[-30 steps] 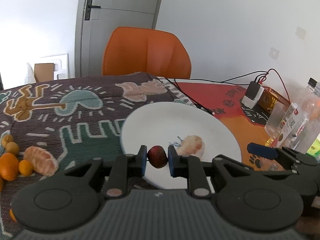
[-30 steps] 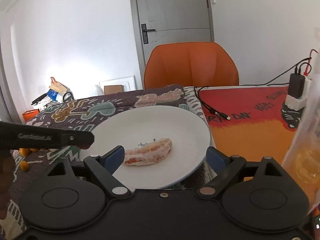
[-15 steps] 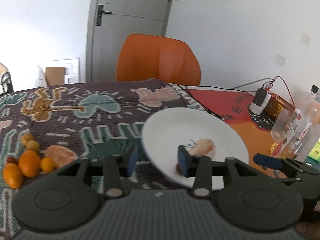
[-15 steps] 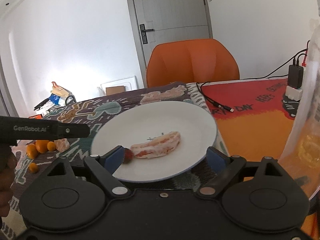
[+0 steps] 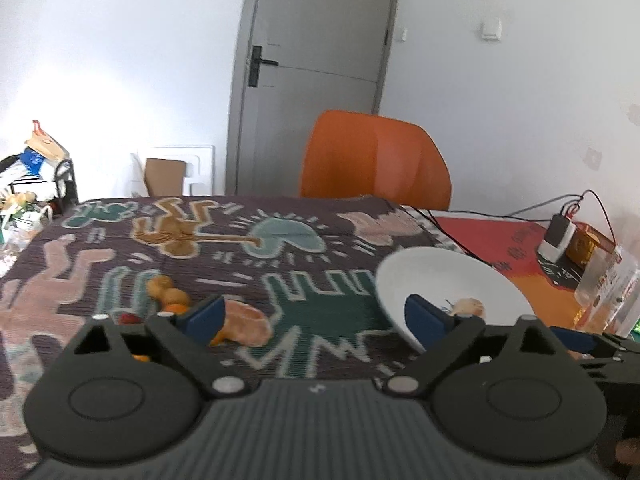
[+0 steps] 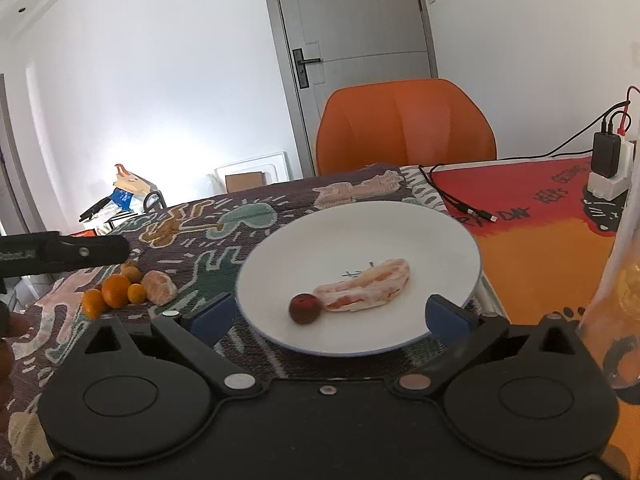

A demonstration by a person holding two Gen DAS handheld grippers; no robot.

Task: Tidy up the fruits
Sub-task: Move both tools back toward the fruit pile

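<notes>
A white plate (image 6: 440, 236) holds a dark red fruit (image 6: 305, 308) and a peeled citrus piece (image 6: 366, 287). The plate also shows in the left wrist view (image 5: 432, 276) with the citrus piece (image 5: 466, 306). A pile of small oranges (image 6: 116, 290) and a peeled orange segment (image 6: 160, 288) lie on the patterned cloth to the left; they also show in the left wrist view, oranges (image 5: 168, 292) and segment (image 5: 246, 320). My left gripper (image 5: 312, 316) is open and empty, between the pile and the plate. My right gripper (image 6: 328, 316) is open and empty at the plate's near rim.
An orange chair (image 6: 404, 124) stands behind the table. A red-orange mat (image 6: 540, 232) with a cable, a charger (image 6: 608, 156) and a clear bottle (image 6: 624, 280) lie on the right. The left gripper's body (image 6: 60, 252) reaches in from the left.
My left gripper opened and let the dark red fruit go onto the plate. It then swung left toward the orange pile. My right gripper stayed open near the plate.
</notes>
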